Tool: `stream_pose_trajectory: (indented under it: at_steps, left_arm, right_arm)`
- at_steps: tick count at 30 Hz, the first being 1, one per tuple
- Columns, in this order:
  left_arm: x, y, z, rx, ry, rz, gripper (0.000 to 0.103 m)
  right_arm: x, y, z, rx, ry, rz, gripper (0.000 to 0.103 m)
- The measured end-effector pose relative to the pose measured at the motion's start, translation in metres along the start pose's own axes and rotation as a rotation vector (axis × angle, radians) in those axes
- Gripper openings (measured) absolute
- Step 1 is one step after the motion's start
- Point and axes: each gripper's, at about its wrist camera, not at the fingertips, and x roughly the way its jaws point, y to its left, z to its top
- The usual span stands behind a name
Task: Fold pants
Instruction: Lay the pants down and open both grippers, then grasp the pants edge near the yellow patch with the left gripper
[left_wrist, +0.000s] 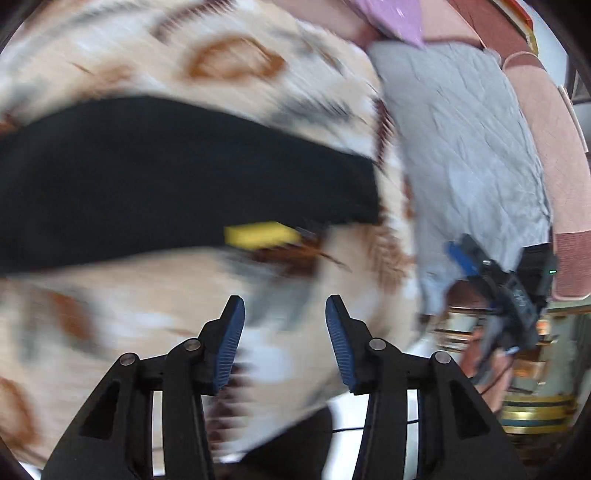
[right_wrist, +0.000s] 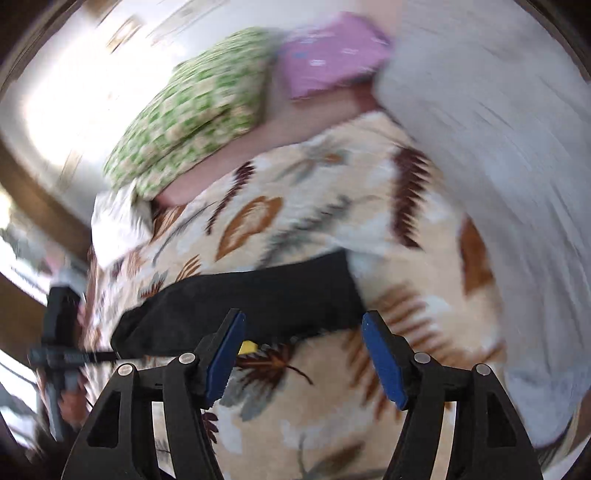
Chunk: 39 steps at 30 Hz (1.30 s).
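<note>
My left gripper (left_wrist: 284, 308) and right gripper (right_wrist: 303, 325) both hung spread and empty above the leaf-patterned bedspread (right_wrist: 332, 206), the folded black pants (left_wrist: 166, 177) lying just beyond them.

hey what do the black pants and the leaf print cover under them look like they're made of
The black pants look like soft matte cloth, possibly knit: no shine, limp edges, though motion blur hides the weave. The leaf print cover looks like soft printed fabric, perhaps fleecy, lying in rounded folds; blur leaves that open.
</note>
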Motion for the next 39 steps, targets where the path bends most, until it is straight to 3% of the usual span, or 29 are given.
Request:
stream_pose_trajectory:
  at_steps: [3, 7, 14, 18, 20, 25, 30, 32, 35, 39]
  left_arm:
    - [0.034, -0.029, -0.002, -0.014, -0.001, -0.010, 0.044]
    - [0.060, -0.034, 0.007, -0.106, -0.069, -0.011, 0.044]
    - [0.090, -0.018, 0.026, -0.385, -0.110, -0.133, 0.044]
    - [0.101, -0.007, 0.015, -0.578, -0.188, -0.264, 0.044]
    - [0.108, -0.003, 0.013, -0.624, -0.199, -0.262, 0.044]
    - [0.115, 0.002, 0.021, -0.677, -0.227, -0.240, 0.044]
    - [0.116, -0.004, 0.035, -0.664, -0.253, -0.199, 0.041]
    - [0.118, -0.003, 0.037, -0.651, -0.244, -0.184, 0.016]
    - [0.124, 0.000, 0.041, -0.646, -0.230, -0.186, 0.008]
    - [0.123, 0.001, 0.043, -0.630, -0.227, -0.196, 0.008]
  right_arm:
    - [0.000, -0.044, -0.007, 0.115, 0.001, 0.031, 0.068]
    - [0.029, -0.072, -0.002, 0.182, 0.029, 0.111, 0.068]
    - [0.082, -0.077, 0.012, 0.195, 0.074, 0.194, 0.068]
    - [0.094, -0.083, 0.017, 0.198, 0.071, 0.221, 0.068]
    - [0.099, -0.086, 0.018, 0.196, 0.082, 0.221, 0.068]
    - [0.106, -0.093, 0.022, 0.190, 0.093, 0.227, 0.068]
    - [0.114, -0.094, 0.025, 0.192, 0.109, 0.245, 0.068]
    - [0.117, -0.095, 0.026, 0.199, 0.111, 0.251, 0.068]
    - [0.122, -0.096, 0.027, 0.212, 0.117, 0.266, 0.068]
    - [0.126, -0.095, 0.030, 0.217, 0.124, 0.285, 0.069]
